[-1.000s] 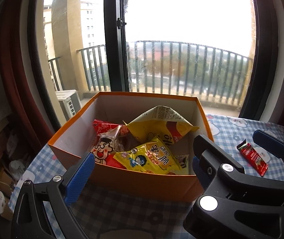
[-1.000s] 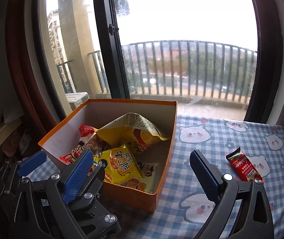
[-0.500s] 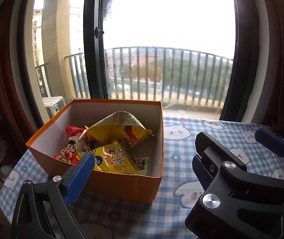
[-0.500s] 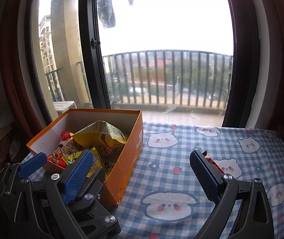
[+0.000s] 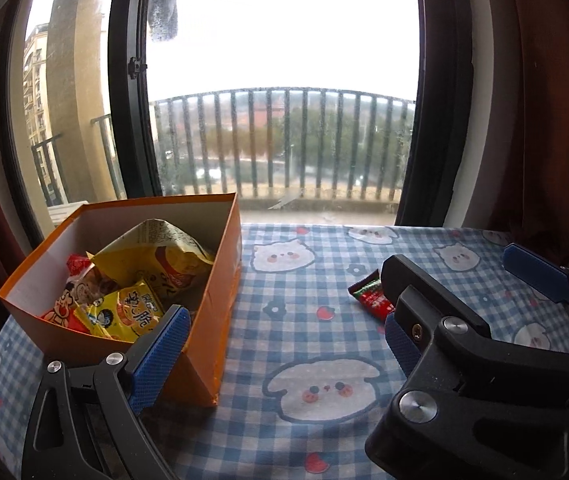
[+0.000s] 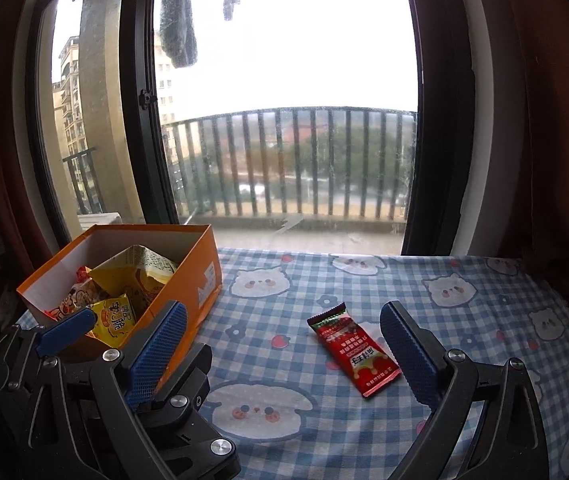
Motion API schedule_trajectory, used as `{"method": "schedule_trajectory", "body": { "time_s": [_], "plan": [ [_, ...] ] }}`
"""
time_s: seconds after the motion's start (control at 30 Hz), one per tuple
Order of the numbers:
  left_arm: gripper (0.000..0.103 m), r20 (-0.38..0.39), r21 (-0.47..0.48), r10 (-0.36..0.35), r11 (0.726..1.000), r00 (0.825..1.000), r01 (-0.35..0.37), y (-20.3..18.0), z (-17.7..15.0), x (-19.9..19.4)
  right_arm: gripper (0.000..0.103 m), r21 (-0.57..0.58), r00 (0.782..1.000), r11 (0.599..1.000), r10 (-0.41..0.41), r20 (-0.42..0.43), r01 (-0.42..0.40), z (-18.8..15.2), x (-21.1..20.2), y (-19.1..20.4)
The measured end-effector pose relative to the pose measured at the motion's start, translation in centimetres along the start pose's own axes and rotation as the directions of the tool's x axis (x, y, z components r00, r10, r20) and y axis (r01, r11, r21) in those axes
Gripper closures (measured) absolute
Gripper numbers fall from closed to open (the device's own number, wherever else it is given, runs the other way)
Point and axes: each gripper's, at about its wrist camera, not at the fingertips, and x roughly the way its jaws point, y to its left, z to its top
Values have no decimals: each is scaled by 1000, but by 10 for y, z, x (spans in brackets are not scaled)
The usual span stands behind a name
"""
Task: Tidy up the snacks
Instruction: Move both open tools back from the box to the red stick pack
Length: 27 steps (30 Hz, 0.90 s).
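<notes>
closest to me both claws hang empty with their blue pads spread wide: the right gripper (image 6: 282, 350) low over the checked tablecloth (image 6: 464, 320), the left gripper (image 5: 284, 340) beside it, nearer the box. just past the right claw's pads lies the last loose snack, a red packet (image 6: 352, 350), flat on the cloth, touching nothing, well apart from the box. it looks light, thin and crinkly, likely slick foil, so i'd pinch it across the narrow width near the middle. white chinese print runs along it, too small for me to read. further left stands the orange box (image 6: 188, 280), holding yellow bags (image 6: 114, 320) with bold chinese characters. beyond is the window and the balcony railing (image 6: 292, 160).
</notes>
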Motion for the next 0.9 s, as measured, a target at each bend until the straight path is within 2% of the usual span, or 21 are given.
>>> {"method": "schedule_trajectory", "body": {
  "time_s": [0.33, 0.57, 0.67, 0.8, 0.9],
  "plan": [
    [4, -103, 42, -30, 999, 994, 35, -41, -10, 40, 4, 66, 997, 998, 17, -74, -12, -23, 23, -49],
    [5, -165, 50, -17, 998, 986, 26, -60, -11, 75, 6, 44, 991, 999, 15, -132, -10, -29, 52, -76],
    [6, -173, 62, 2, 998, 985, 9, -64, -9, 88, 11, 51, 988, 999, 24, -155, -16, -32, 66, -85],
    [8, -177, 88, 29, 996, 984, -13, -68, -6, 105, 15, 85, 974, 995, 69, -215, -52, -35, 91, -97],
    [9, -215, 93, 31, 996, 976, -11, -68, -7, 122, 16, 108, 964, 992, 86, -253, -61, -37, 110, -102]
  ]
}}
